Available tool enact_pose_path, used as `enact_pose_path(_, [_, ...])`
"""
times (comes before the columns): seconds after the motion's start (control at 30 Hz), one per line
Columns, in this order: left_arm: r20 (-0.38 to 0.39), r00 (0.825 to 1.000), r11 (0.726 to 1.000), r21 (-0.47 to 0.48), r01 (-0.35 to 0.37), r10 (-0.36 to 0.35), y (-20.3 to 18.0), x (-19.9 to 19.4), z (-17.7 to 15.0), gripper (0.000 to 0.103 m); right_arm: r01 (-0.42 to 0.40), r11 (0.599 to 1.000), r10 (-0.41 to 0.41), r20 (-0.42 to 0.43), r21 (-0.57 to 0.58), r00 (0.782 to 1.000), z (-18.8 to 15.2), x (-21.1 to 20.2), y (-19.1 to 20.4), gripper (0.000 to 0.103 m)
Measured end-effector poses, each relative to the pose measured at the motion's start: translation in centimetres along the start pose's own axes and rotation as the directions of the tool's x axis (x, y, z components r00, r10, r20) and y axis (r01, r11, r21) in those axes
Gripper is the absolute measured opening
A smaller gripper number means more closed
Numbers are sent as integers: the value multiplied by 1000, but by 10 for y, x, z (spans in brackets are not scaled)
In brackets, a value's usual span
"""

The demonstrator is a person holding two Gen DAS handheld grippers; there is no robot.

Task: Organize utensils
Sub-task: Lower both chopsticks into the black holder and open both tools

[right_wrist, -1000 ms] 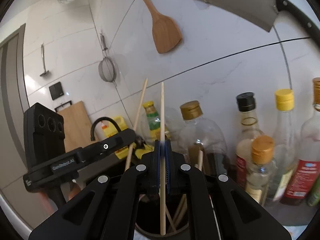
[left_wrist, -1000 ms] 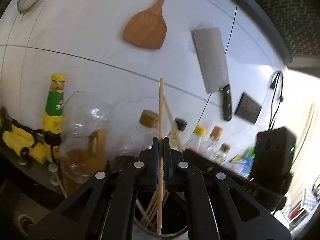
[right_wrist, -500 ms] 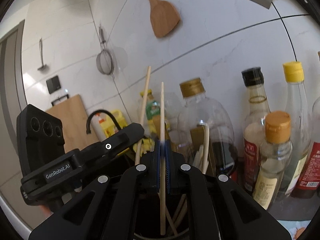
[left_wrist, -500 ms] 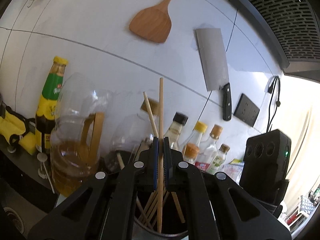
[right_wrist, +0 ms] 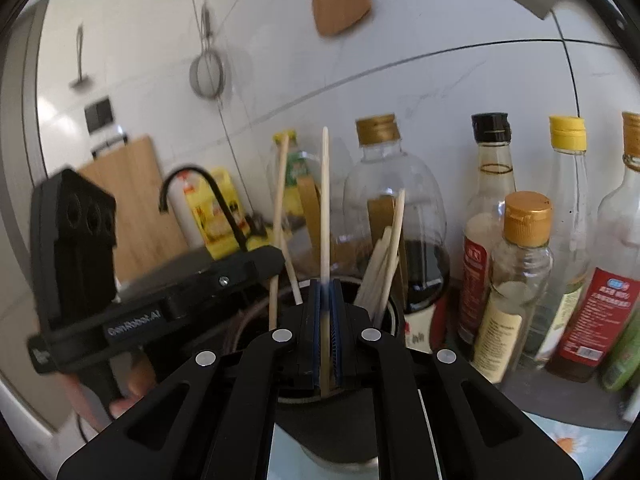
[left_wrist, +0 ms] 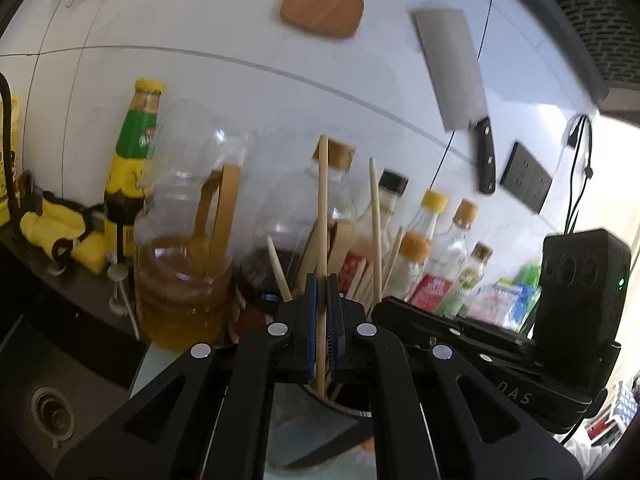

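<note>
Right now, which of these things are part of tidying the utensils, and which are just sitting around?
Part of the job:
left gripper, its chopstick
right gripper, its chopstick
chopstick holder

Just around:
sauce bottles
cleaver
wooden spatula
strainer

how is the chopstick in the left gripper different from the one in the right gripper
The left gripper's chopstick is a warmer tan; the right gripper's chopstick is paler, almost cream. The left one's top end looks blunt and squared, while the right one's top tapers to a point. Both stand nearly upright, pinched between closed blue pads, with their lower ends at the mouth of the dark utensil holder, which already contains other chopsticks.
</note>
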State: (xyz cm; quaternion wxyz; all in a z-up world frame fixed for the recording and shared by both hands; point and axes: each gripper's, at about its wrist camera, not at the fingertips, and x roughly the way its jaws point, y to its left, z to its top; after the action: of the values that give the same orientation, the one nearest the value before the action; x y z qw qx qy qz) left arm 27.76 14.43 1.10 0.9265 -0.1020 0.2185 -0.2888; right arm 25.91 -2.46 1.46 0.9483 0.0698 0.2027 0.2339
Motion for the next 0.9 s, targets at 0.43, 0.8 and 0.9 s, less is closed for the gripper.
enact_pose_path(0.43, [-350,928,992,31,-126,129,-7,29,15,5,70,991,-109,-387,-113,915,23,37,8,5])
enact_pose_path(0.8, [-289,937,981,39,-192,195,-7,-13,28,60,58,981,-121,-348,-185,930,20,7,16,22])
enact_pose_path(0.9, [-278,929,970,50,-238,243,-6,-23,30,73,57,971,-128,-305,-231,944,20,-13,19,43])
